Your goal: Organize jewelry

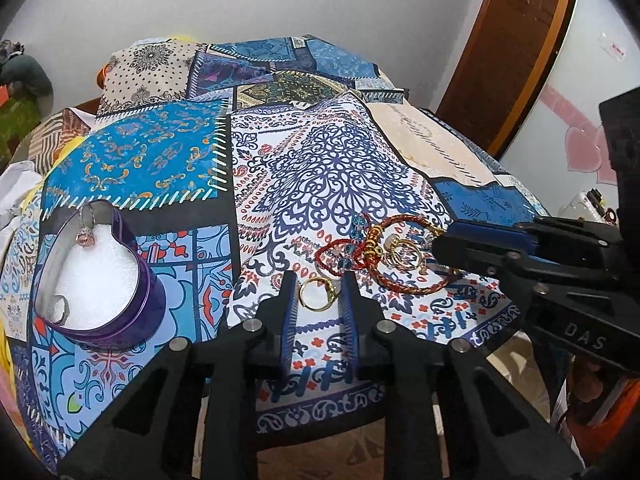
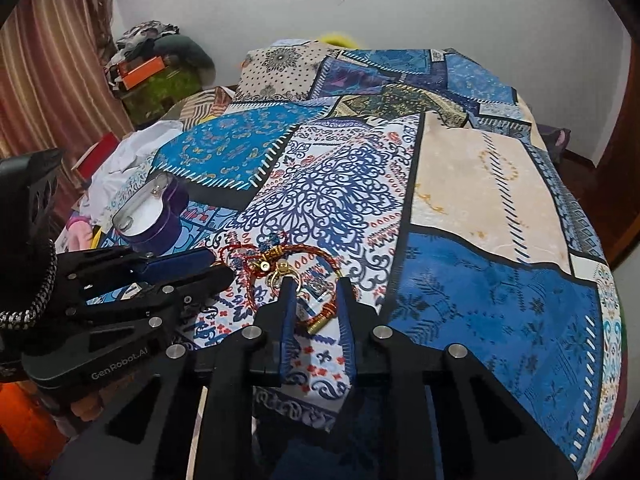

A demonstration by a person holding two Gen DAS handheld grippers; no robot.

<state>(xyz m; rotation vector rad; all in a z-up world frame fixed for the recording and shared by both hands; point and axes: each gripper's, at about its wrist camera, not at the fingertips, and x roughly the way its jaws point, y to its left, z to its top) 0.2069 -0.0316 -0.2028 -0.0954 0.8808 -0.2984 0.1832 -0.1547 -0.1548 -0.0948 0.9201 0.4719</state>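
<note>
A gold ring [image 1: 317, 294] lies on the patterned bedspread between the tips of my open left gripper [image 1: 318, 285]. To its right lies a tangle of red braided bracelets [image 1: 362, 254] with beads and gold rings [image 1: 402, 255]. A purple heart-shaped tin [image 1: 104, 280] with white foam stands at the left, with a pink-stone ring [image 1: 85, 236] and a silver ring [image 1: 60, 309] in it. In the right wrist view my open right gripper [image 2: 316, 285] straddles a red bracelet's gold clasp [image 2: 320, 322]; the tin [image 2: 154, 216] stands far left.
The patchwork bedspread [image 2: 480, 200] covers the whole bed. Clothes and boxes [image 2: 152, 64] pile up beyond the bed's left side, by a curtain. A wooden door [image 1: 512, 40] stands at the right. The bed's near edge is just below the grippers.
</note>
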